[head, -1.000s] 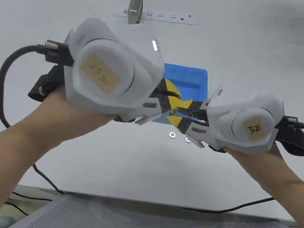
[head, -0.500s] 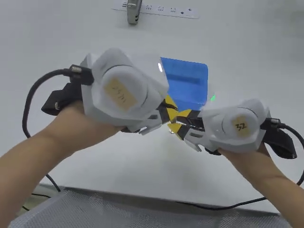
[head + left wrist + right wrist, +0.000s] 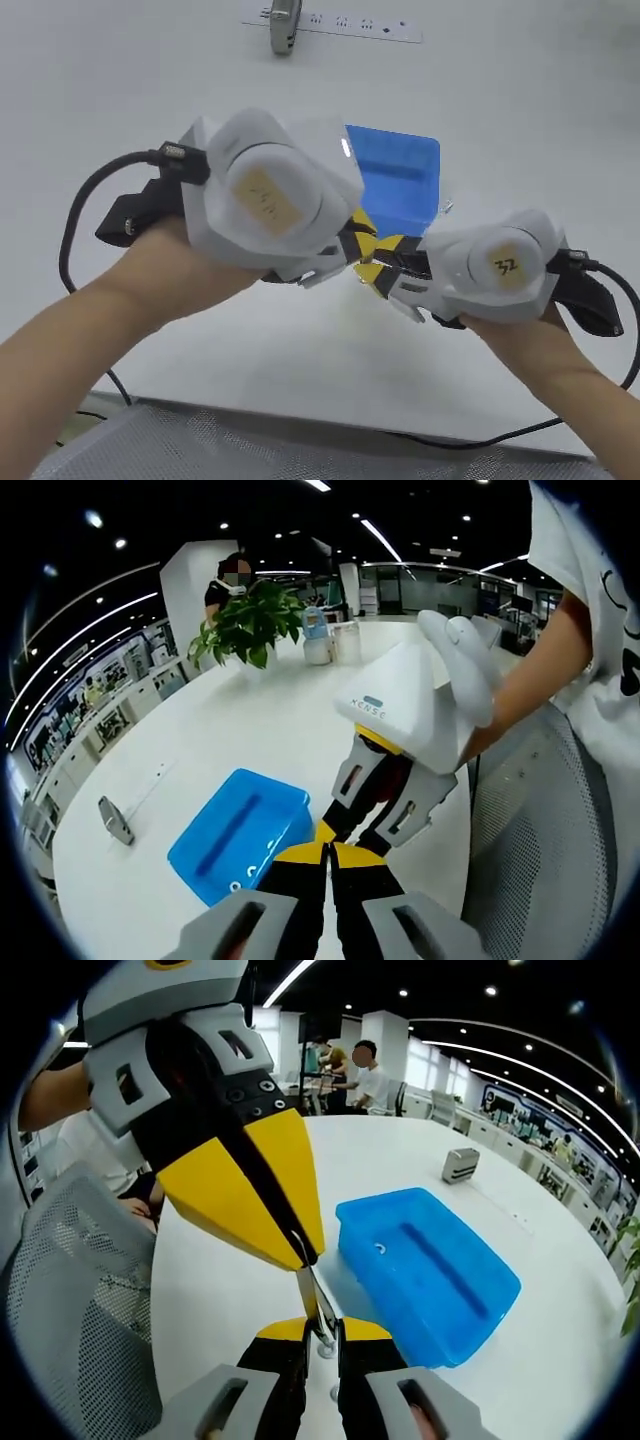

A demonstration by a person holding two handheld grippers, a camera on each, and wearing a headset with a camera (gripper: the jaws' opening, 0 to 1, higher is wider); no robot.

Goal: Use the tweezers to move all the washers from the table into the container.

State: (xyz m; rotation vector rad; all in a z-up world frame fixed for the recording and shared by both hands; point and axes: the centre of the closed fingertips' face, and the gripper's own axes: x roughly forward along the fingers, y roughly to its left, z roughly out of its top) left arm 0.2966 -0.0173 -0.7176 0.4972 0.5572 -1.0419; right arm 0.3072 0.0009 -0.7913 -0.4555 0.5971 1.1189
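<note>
Thin metal tweezers [image 3: 313, 1303] stick out of the tips of my left gripper [image 3: 303, 1252], whose yellow jaws are shut on them. The tweezers' lower end runs down between the jaws of my right gripper [image 3: 321, 1337], which are closed against it. In the head view both grippers meet tip to tip, left gripper [image 3: 366, 240] and right gripper [image 3: 374, 268], at the near edge of the blue container [image 3: 398, 176]. A small washer [image 3: 380, 1248] lies inside the container [image 3: 430, 1270]. Another washer [image 3: 335, 1392] lies on the table below my right jaws.
A white power strip [image 3: 345, 24] and a grey block [image 3: 285, 22] lie at the far edge of the white table [image 3: 520, 110]. A grey mesh chair [image 3: 230, 440] is at the near edge. A black cable [image 3: 85, 215] trails from the left gripper.
The two grippers have come closer together, and their yellow jaws now meet. They now cover the washers on the table that showed a second ago.
</note>
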